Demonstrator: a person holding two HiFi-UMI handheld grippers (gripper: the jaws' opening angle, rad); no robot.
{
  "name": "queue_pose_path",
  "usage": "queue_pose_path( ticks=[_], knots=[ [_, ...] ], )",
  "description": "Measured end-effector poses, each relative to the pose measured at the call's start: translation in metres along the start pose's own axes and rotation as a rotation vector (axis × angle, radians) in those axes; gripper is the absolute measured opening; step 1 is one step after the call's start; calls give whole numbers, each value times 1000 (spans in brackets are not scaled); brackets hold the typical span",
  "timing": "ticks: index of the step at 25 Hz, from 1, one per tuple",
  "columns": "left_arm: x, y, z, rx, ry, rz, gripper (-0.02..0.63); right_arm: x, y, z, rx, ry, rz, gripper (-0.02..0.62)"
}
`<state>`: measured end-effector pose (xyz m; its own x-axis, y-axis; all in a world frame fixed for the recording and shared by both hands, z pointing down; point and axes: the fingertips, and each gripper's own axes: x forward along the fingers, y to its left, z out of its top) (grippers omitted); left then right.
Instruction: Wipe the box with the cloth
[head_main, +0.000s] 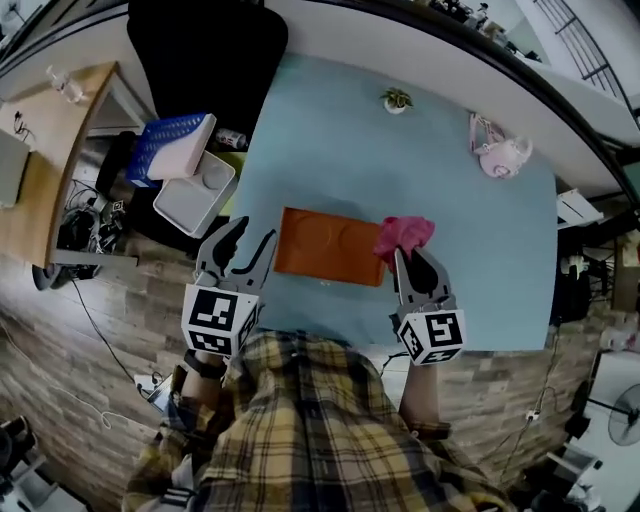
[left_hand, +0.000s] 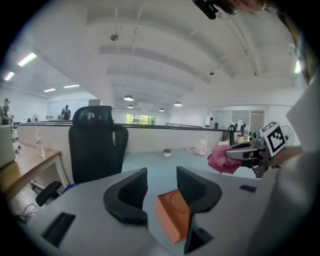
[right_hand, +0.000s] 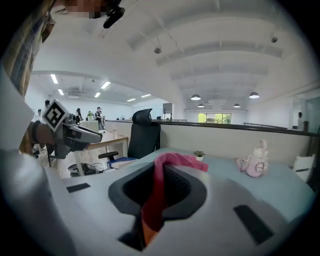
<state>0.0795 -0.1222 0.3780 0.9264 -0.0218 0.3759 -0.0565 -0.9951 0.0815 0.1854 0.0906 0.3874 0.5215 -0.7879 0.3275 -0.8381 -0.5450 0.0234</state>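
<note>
Pinching a pink cloth (right_hand: 156, 190) on the right gripper (right_hand: 165, 172), jaws pressed in on it, folds bunched over the tips and trailing down so the pads stay hidden. Spread wide and gripping nothing on the left gripper (left_hand: 161, 172), with only an orange box (left_hand: 172, 216) showing through the gap, its far end cut off behind one jaw. Lying flat near the front edge of a light blue table (head_main: 400, 170), flanked by both grippers, right far corner covered by the cloth; contact there hard to judge. Farther out: small potted plant (head_main: 397, 100), pink teapot-shaped object (head_main: 503, 157), black office chair (left_hand: 95, 145).
</note>
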Motion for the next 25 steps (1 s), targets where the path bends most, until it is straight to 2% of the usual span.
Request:
queue_pose_path(
  ticks=[7,25],
  knots=[
    [23,-6,-6,23,42,-112,170,-5,1,-4,17,26,-71,46],
    [41,-13,-83,-19,198,-199,160,23,37,-23,35,86,-28,46]
  ],
)
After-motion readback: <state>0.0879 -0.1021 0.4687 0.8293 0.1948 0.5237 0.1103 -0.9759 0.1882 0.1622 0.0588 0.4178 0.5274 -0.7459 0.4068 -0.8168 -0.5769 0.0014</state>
